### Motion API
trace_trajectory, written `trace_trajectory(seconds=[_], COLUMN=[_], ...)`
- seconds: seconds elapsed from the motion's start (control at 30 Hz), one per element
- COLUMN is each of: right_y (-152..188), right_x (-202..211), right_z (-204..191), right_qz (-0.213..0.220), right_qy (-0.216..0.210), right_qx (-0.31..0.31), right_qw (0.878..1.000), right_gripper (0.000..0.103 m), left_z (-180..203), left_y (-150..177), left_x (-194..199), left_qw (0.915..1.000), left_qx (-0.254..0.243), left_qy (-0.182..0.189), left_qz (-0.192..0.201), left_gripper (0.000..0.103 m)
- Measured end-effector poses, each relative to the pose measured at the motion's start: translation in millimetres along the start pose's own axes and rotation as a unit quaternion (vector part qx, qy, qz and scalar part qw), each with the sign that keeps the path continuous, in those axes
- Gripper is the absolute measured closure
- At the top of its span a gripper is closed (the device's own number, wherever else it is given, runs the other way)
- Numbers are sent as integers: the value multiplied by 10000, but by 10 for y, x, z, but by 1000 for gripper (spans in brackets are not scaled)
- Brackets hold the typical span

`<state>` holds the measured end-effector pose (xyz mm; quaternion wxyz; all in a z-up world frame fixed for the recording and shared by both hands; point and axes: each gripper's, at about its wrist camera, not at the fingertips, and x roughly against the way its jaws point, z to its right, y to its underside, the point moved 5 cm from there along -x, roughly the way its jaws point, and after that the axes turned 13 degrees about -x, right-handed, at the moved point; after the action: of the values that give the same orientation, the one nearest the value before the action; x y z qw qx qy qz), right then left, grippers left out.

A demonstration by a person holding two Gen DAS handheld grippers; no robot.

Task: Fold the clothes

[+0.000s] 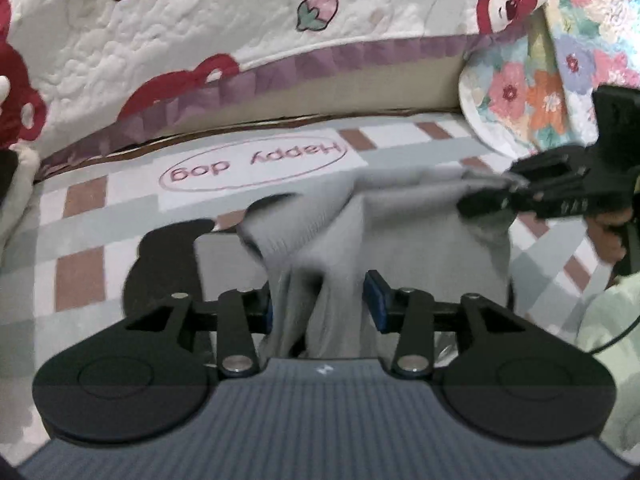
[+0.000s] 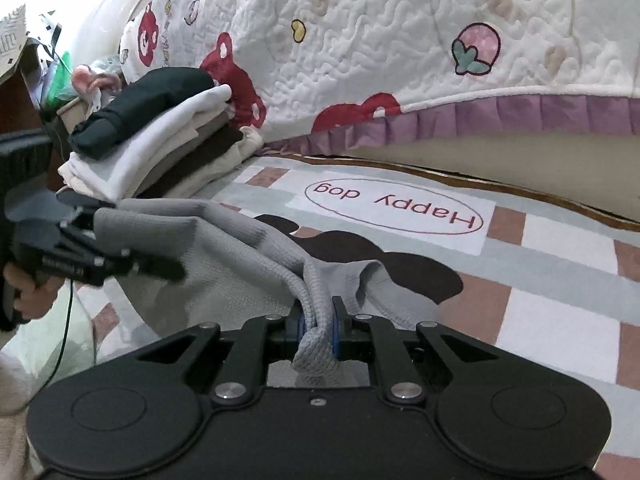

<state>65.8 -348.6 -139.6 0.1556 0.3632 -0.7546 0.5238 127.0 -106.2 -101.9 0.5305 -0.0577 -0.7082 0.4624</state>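
A grey knit garment [image 1: 400,216] hangs stretched between my two grippers above the checked rug. My left gripper [image 1: 320,304] is shut on a bunched fold of it; the cloth fills the gap between the blue pads. My right gripper [image 2: 318,320] is shut on a rolled edge of the same garment [image 2: 224,240]. In the left wrist view the right gripper [image 1: 516,188] shows at the right, pinching the garment's far corner. In the right wrist view the left gripper [image 2: 132,264] shows at the left, holding the other end.
A checked rug [image 2: 560,320] with a "Happy dog" label [image 2: 394,210] and a dark dog shape lies below. A quilted bedspread with a purple frill [image 2: 520,114] hangs behind. A stack of folded clothes [image 2: 160,148] sits at the left. A floral cloth [image 1: 560,76] hangs at the right.
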Motion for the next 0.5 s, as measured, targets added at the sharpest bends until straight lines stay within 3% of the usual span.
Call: trace_trajectory(seconds=[0.07, 0.3, 0.33, 0.37, 0.4, 0.5], right_y=[11, 130, 114, 89, 63, -43], right_x=[-2, -40, -42, -43, -44, -60], right_z=[8, 61, 44, 20, -4, -110], right_qz=[16, 27, 44, 63, 82, 106], right_qy=[36, 131, 113, 100, 86, 99], right_qx=[-2, -99, -52, 16, 83, 391], right_qw=[10000, 9999, 9999, 9999, 9999, 9991], right_gripper=[90, 90, 90, 90, 90, 90], left_z=[-88, -267, -266, -252, -228, -165], left_y=[74, 260, 287, 307, 311, 273], left_x=[41, -53, -109, -153, -172, -131], left_qw=[9997, 9963, 9965, 9973, 9981, 9992], left_qx=[238, 774, 766, 688, 571, 282], left_qy=[-46, 238, 230, 194, 138, -40], left_qz=[55, 272, 227, 185, 167, 263], left_gripper=[49, 51, 56, 77, 84, 89])
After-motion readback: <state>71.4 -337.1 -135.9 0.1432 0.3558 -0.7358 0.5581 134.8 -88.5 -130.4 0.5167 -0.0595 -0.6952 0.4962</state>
